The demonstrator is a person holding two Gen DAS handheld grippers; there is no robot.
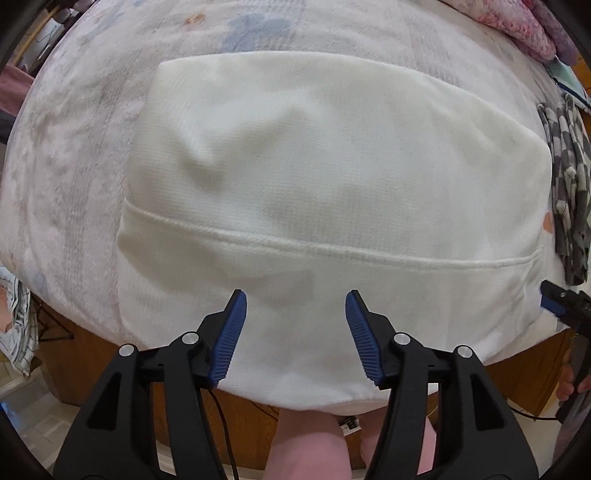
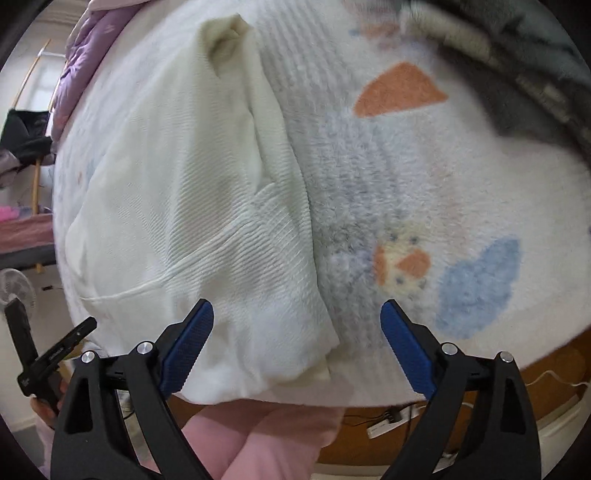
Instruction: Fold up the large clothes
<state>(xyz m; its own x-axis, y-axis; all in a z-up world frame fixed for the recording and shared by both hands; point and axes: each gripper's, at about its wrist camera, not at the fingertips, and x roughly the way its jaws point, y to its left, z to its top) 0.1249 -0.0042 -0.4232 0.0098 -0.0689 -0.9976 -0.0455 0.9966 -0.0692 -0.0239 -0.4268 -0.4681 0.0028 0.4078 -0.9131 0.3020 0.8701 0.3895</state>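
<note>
the left gripper is hanging with jaws apart and empty over the near edge of the folded white garment, and the right gripper is gaping wide and empty over that garment's right edge. the garment is lying flat on a fleece blanket covering the bed, with a checked grey cloth just beside it and pink bedding sitting farther back.

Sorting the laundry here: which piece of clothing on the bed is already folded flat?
The white garment, lying as a neat rectangle under the left gripper. The grey checked one lies crumpled beside it.
</note>
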